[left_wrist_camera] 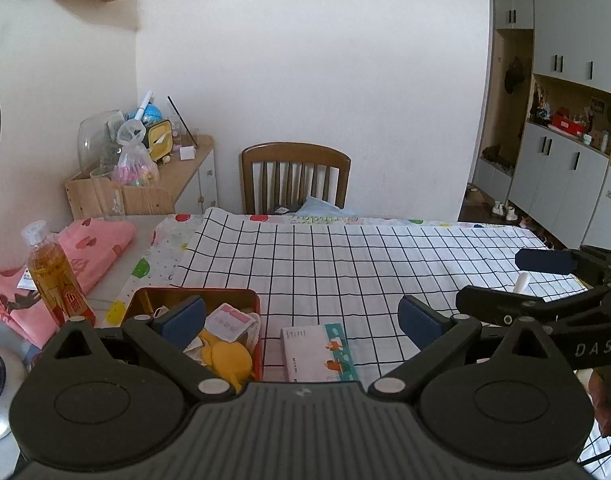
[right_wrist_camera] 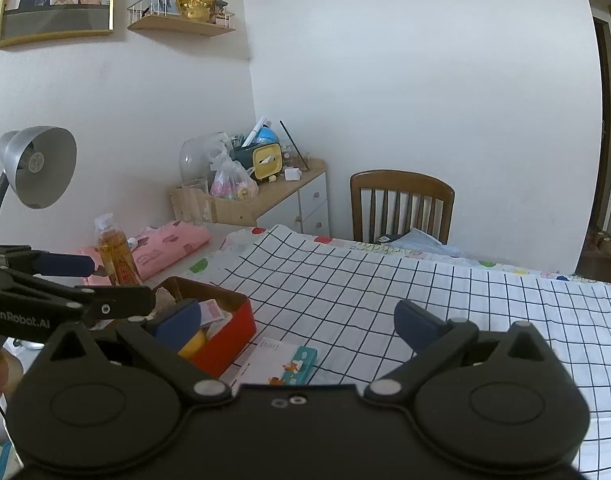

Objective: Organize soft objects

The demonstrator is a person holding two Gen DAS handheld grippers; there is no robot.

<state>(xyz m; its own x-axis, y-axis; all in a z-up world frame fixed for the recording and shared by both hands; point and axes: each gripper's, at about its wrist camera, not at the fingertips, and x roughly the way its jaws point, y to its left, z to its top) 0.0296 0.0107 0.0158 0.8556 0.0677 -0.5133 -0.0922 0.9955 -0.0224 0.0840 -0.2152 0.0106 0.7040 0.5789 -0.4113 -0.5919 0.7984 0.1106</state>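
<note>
Left gripper (left_wrist_camera: 301, 318) and right gripper (right_wrist_camera: 297, 322) both spread wide, empty, blue pads. Grid-print cloth (left_wrist_camera: 365, 256), thin cotton, lies flat across frame centre. Red rectangular tin (left_wrist_camera: 257, 308), lower left, holds yellow soft item (left_wrist_camera: 225, 356). Tissue pack (left_wrist_camera: 317, 350), crinkly plastic, just beside tin.

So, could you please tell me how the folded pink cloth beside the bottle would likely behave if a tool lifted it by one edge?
The pink cloth lies in soft, uneven folds, so it would probably droop and unfold rather than stay flat. It looks thin, so likely light. The bottle stands right against it and might tip if the cloth drags.
</note>
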